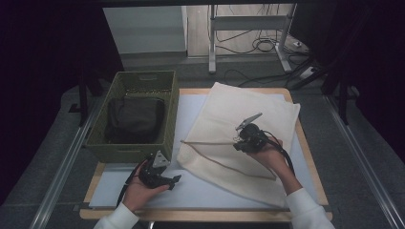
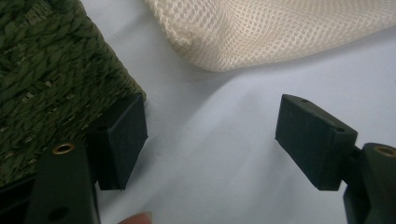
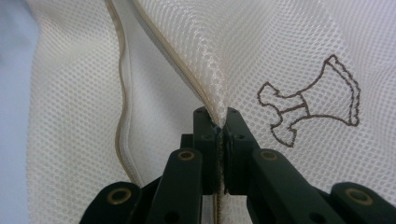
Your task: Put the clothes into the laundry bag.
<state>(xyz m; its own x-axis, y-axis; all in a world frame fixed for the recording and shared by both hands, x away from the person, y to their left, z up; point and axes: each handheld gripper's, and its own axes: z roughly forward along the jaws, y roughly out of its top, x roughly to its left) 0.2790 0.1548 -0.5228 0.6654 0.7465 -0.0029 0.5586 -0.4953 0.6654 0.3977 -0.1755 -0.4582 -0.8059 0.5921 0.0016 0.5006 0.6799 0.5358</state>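
Note:
A cream mesh laundry bag lies across the white mat, its zipper opening running along the near left side. My right gripper is shut on the upper zipper edge of the bag and holds that edge lifted off the lower layer. An embroidered brown shirt outline marks the mesh beside the pinch. My left gripper rests low on the mat near the front left, jaws open and empty, with the basket's woven wall against its left finger and the bag's corner ahead.
A green woven basket holding a dark folded garment stands at the left of the mat. The wooden table edge borders the mat. Cables and a metal stand lie on the floor beyond.

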